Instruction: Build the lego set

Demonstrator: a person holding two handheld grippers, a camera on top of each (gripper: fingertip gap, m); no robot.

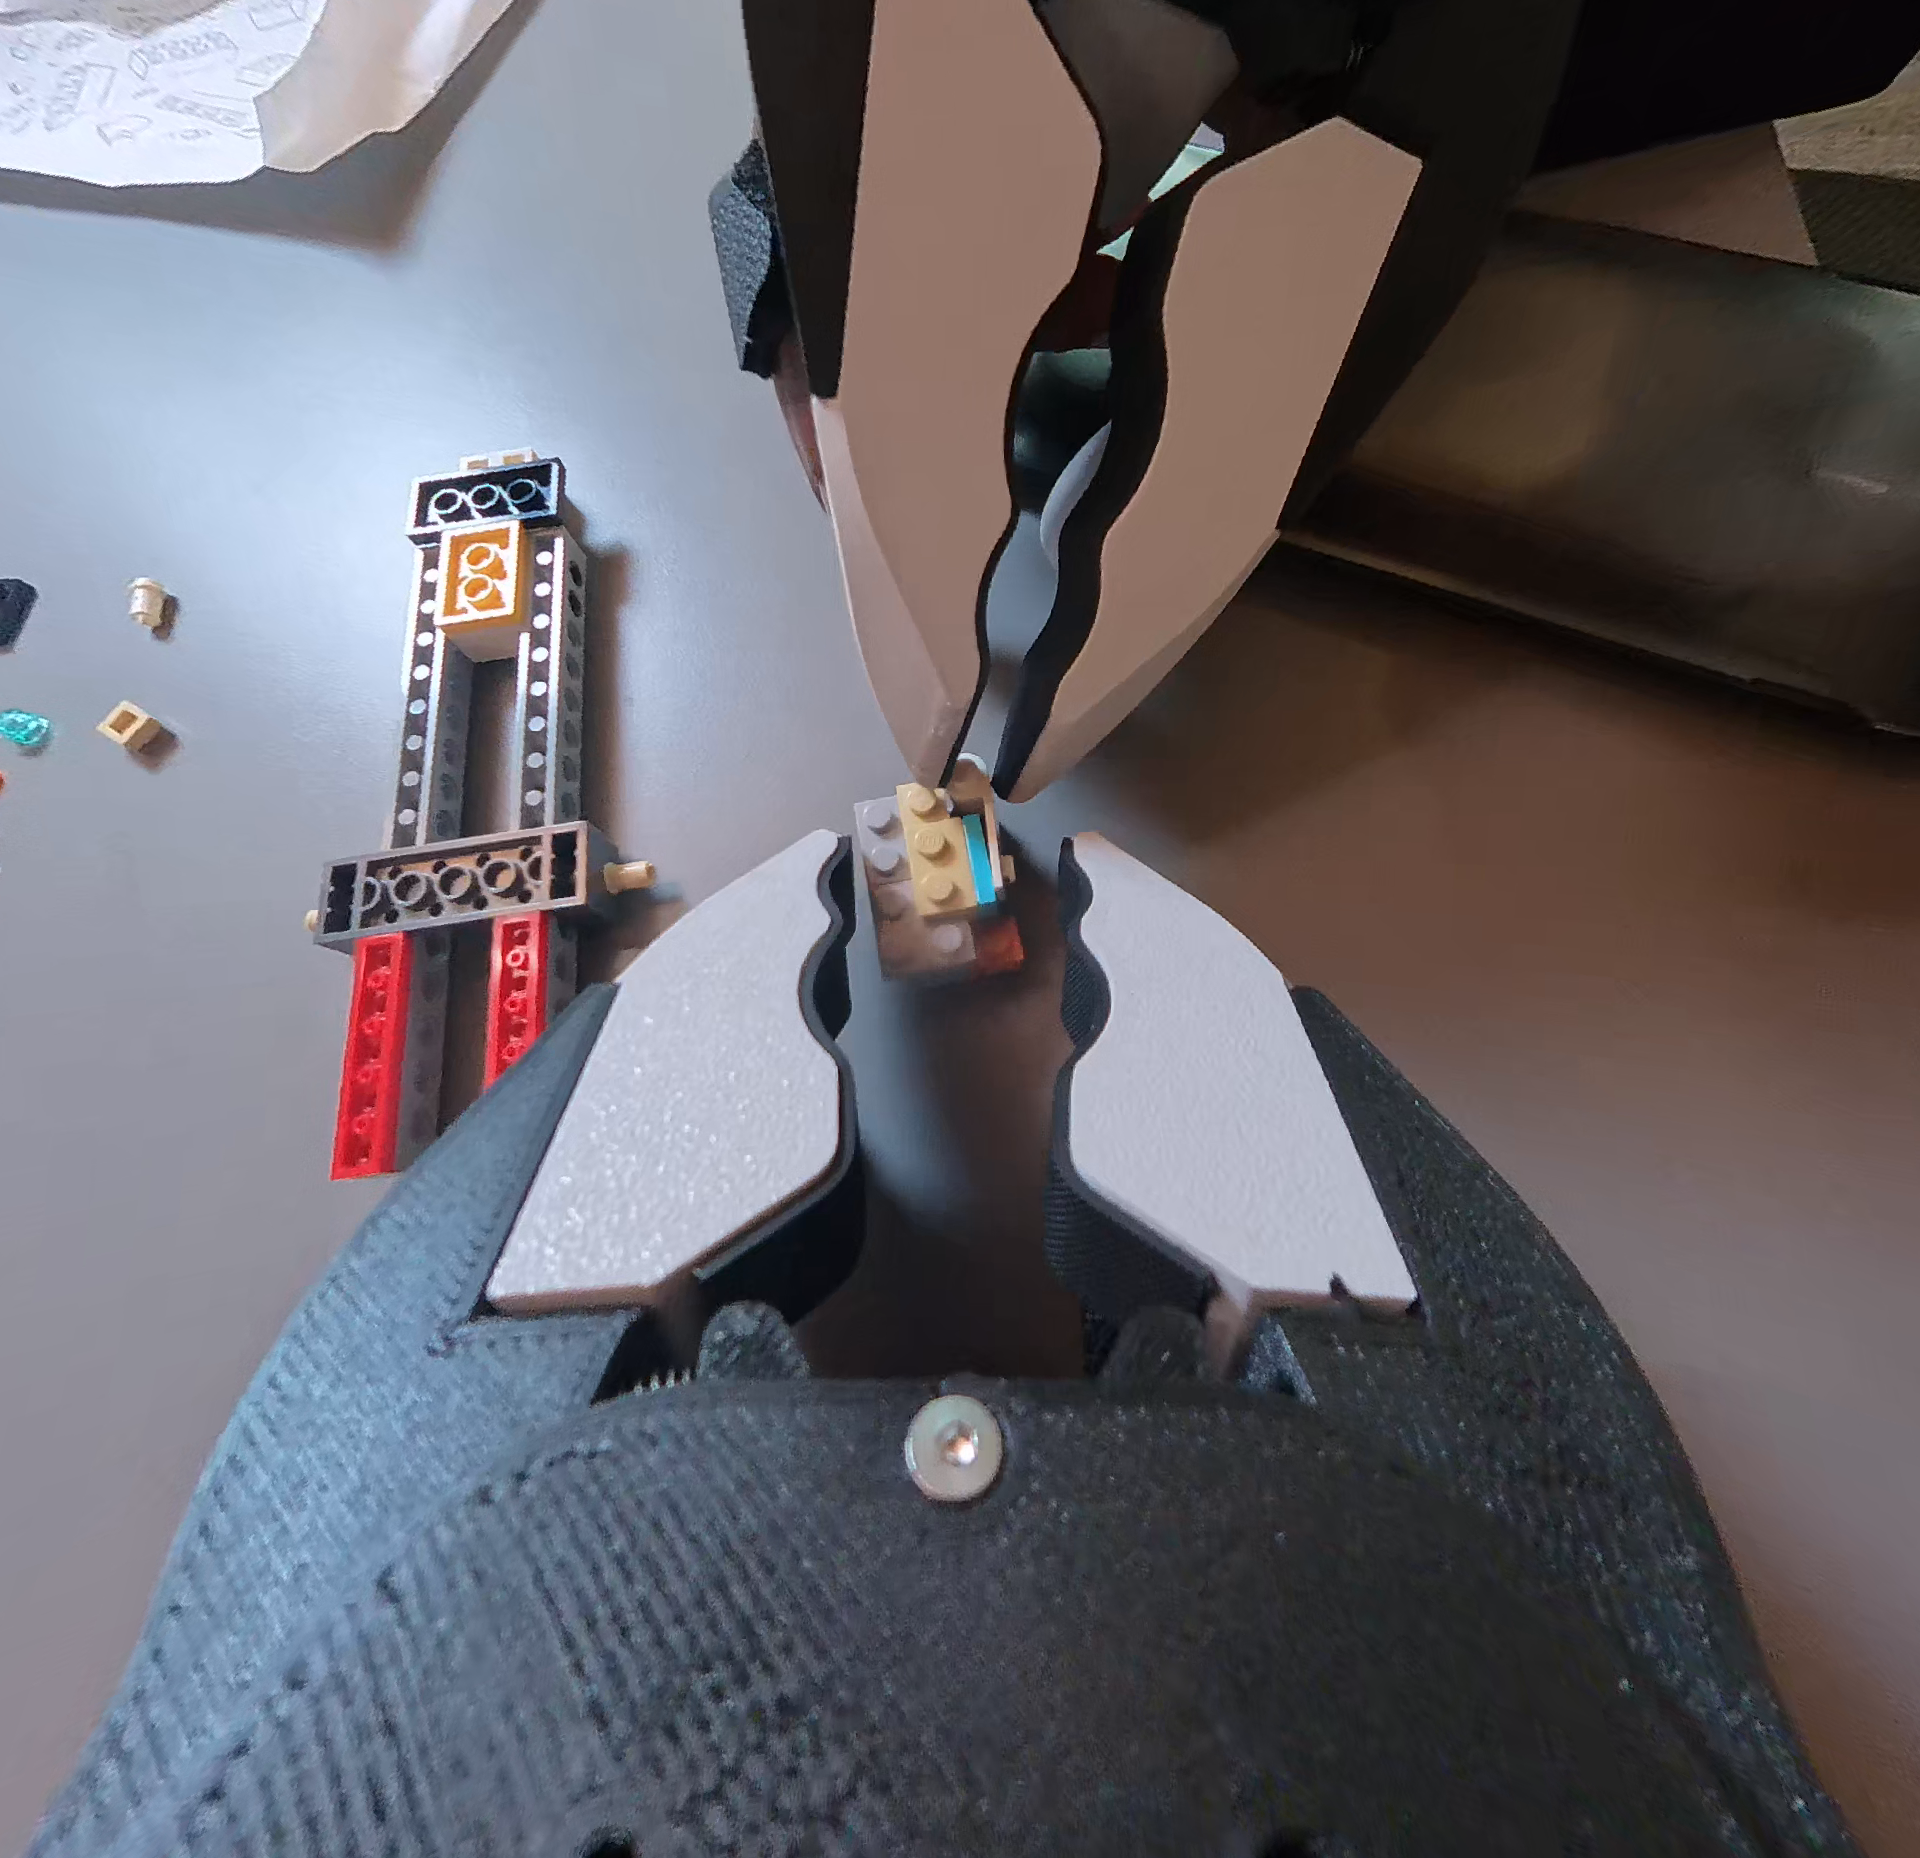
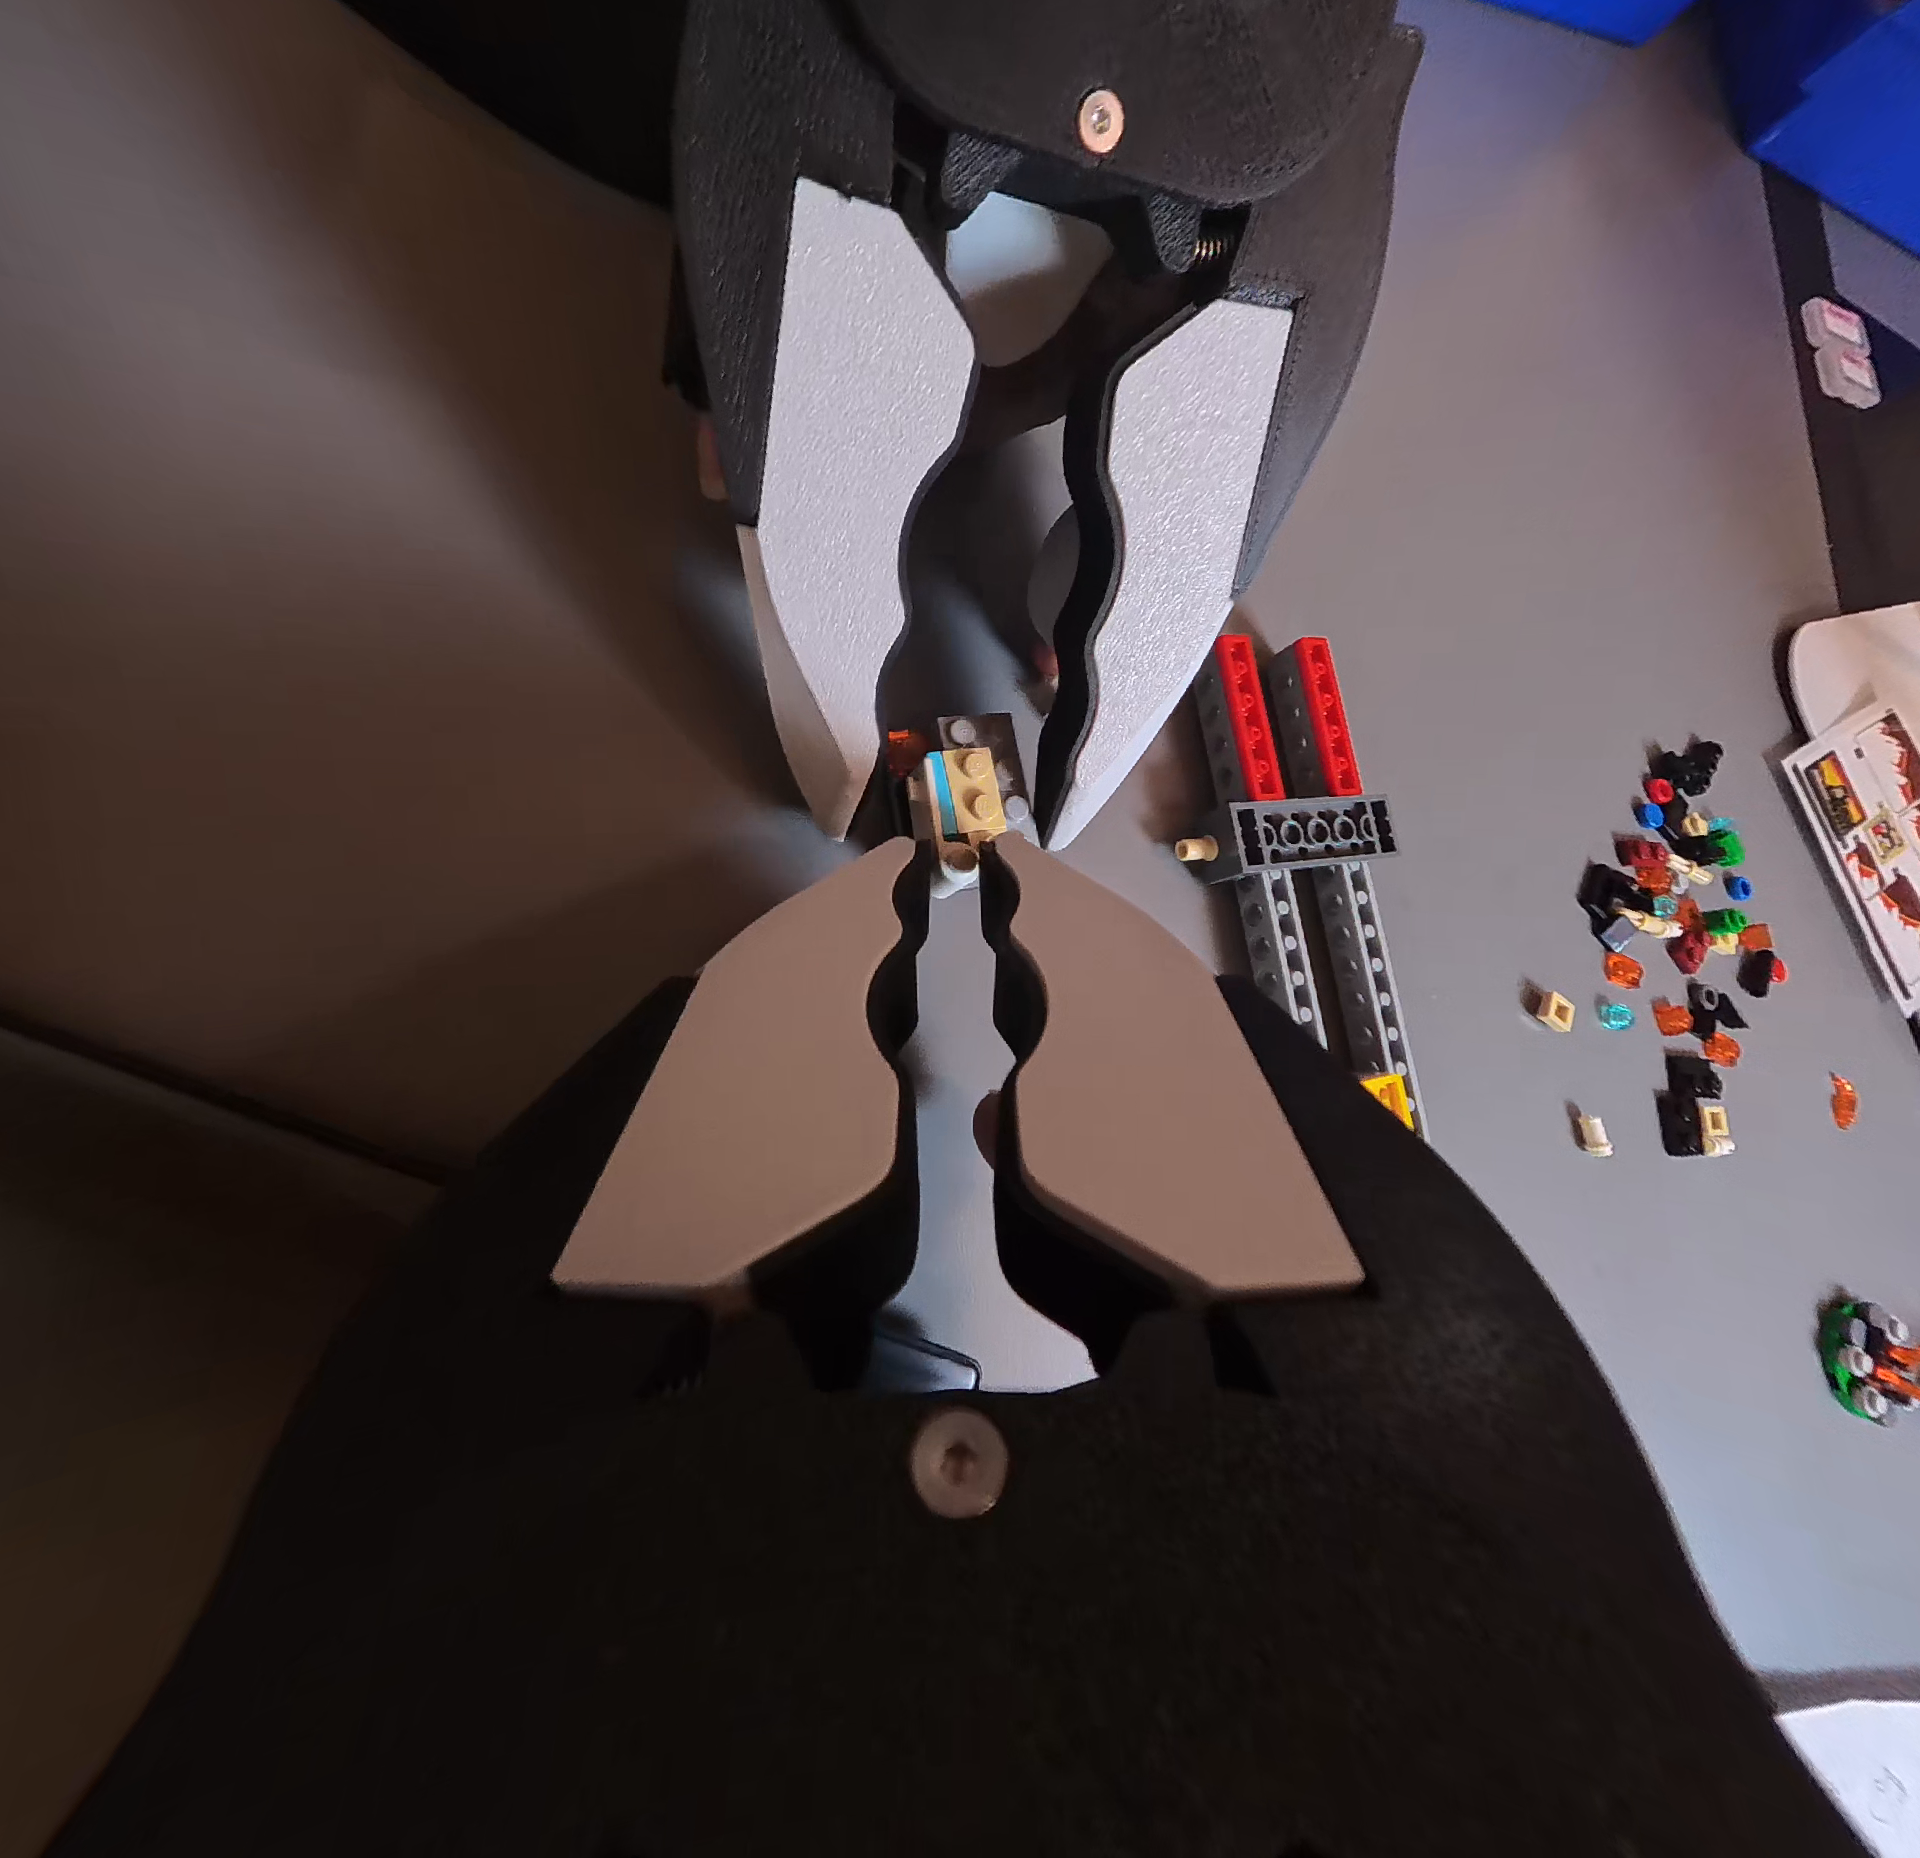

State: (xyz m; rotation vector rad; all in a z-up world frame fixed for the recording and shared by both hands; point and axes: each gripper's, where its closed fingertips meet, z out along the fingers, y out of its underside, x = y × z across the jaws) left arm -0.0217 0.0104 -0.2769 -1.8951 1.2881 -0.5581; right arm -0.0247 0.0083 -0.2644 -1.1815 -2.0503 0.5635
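A small build (image 1: 940, 889) of grey, tan, light-blue and clear-orange pieces rests on the grey table; it also shows in the right wrist view (image 2: 966, 780). My left gripper (image 1: 956, 858) is open, with one finger on each side of the build and a visible gap on the right side. My right gripper (image 2: 951, 852) comes from the opposite side, pinched on a small tan and white piece (image 2: 954, 868) at the build's far end. In the left wrist view the right gripper (image 1: 977, 774) points steeply down onto that end.
A long dark-grey beam frame (image 1: 468, 769) with red, black and orange bricks lies left of the build, and also shows in the right wrist view (image 2: 1299, 873). Loose small pieces (image 2: 1683, 925), a sticker sheet (image 2: 1860, 852), paper instructions (image 1: 156, 42), blue boxes (image 2: 1818, 42) and a small green build (image 2: 1870, 1361) lie beyond. Only a small space, under 4 cm, lies between the two pairs of fingers.
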